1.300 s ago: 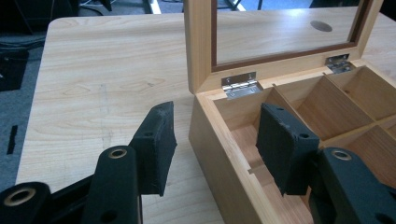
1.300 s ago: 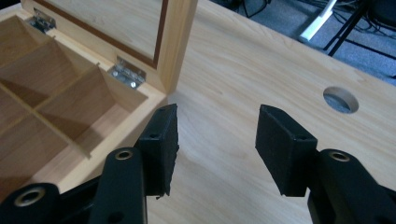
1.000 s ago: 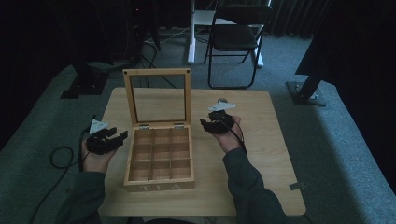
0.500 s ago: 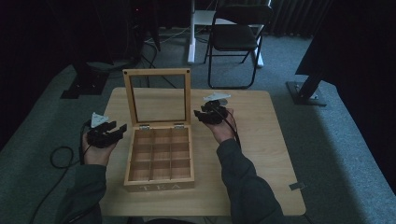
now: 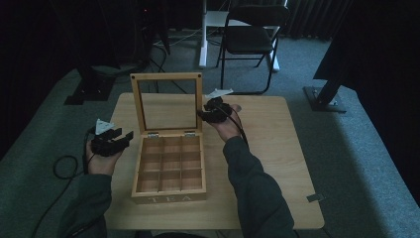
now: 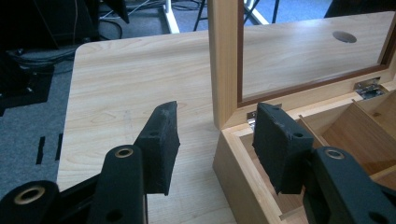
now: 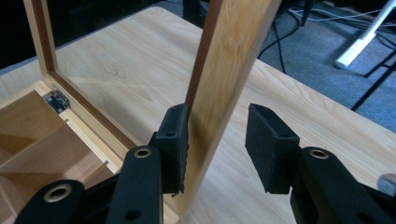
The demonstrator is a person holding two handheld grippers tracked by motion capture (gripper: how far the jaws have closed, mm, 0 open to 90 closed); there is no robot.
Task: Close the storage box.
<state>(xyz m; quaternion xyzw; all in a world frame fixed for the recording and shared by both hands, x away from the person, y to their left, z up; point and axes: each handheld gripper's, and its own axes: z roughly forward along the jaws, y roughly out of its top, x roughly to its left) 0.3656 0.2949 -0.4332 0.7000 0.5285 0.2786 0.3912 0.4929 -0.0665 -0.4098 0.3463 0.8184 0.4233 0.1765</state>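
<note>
Tea box (image 5: pixel 168 166) open and empty, right gripper (image 7: pixel 217 140) gaping astride its upright lid (image 5: pixel 166 101) frame, left gripper (image 6: pixel 212 142) wide, holding nothing; closing seemingly ahead.

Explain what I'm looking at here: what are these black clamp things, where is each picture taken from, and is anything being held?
A person sits at a light wooden table, holding a black two-jaw gripper in each hand. The high view looks down from above; the other two pictures come from cameras riding on each gripper. On the table stands a wooden tea box with empty compartments, its glass-paned lid raised upright. The right gripper straddles the lid's side frame, jaws open, one pad touching it. The left gripper is open beside the box's corner, holding nothing.
</note>
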